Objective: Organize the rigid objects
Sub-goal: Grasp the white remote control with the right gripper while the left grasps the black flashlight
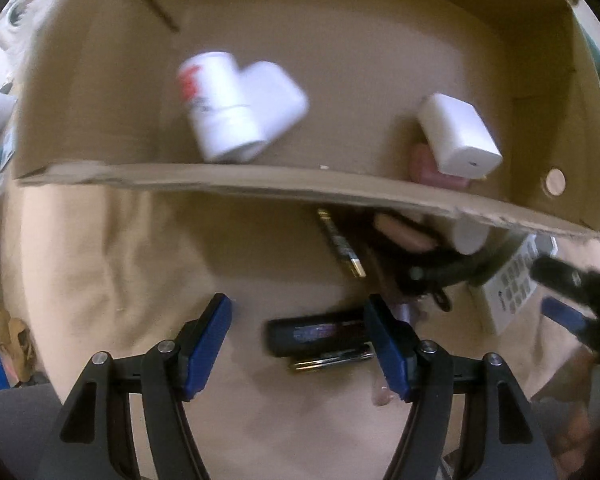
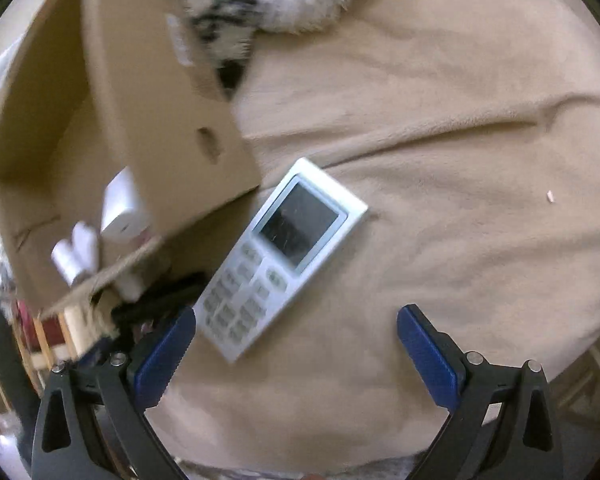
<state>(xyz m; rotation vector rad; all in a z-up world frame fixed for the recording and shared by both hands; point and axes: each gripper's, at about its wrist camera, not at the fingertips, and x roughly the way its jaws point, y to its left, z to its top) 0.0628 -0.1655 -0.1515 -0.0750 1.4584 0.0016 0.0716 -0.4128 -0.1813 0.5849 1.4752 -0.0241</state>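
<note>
Tongs stand open on both sides, holding nothing. Left gripper hangs over a black flat stick on the tan blanket, near the brown cardboard box. Right gripper hangs by the grey remote beside the box's corner.

I see a matt corrugated cardboard box, raw-edged; smooth white plastic bottle; grey plastic remote with glossy screen; soft, napped beige cloth.
</note>
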